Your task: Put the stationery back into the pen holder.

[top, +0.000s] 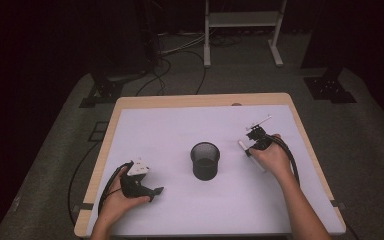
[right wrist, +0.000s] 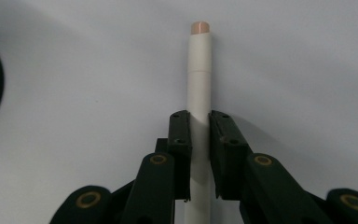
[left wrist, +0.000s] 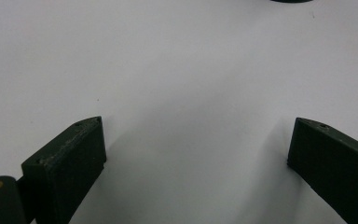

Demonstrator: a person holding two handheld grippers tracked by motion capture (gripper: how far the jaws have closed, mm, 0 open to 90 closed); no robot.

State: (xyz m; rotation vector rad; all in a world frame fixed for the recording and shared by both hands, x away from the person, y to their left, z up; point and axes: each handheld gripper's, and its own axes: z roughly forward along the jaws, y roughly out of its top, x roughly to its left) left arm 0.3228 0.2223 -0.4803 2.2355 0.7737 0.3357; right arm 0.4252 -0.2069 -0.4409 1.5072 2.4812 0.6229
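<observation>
On the right half of the white-covered counter point(top: 180, 125), the right tool point(top: 250, 145) has its jaws closed on a white pen point(right wrist: 199, 84), gripping the barrel partway along so that the capped end with its small peach-coloured tip points away from the hand. The pen lies low over the sheet, just right of the black mesh cup point(top: 205, 160) that stands upright near the middle of the counter. The left tool point(left wrist: 196, 140) rests well apart on the near left, its jaws spread wide with nothing between them but bare sheet.

The step in hand appears to be carrying the pen to the cup. To do it well, the person would likely lift clear of the surface, swing the barrel upright above the cup's mouth and only then loosen the jaws (a slanted release could catch the rim or tip the light cup). The open left tool could steady the cup if needed.

The pen is a smooth, round, hard plastic cylinder, so it may rotate or slide in flat jaws. The cup is a straight-walled wire mesh, rigid but light. The sheet looks matte and smooth.
</observation>
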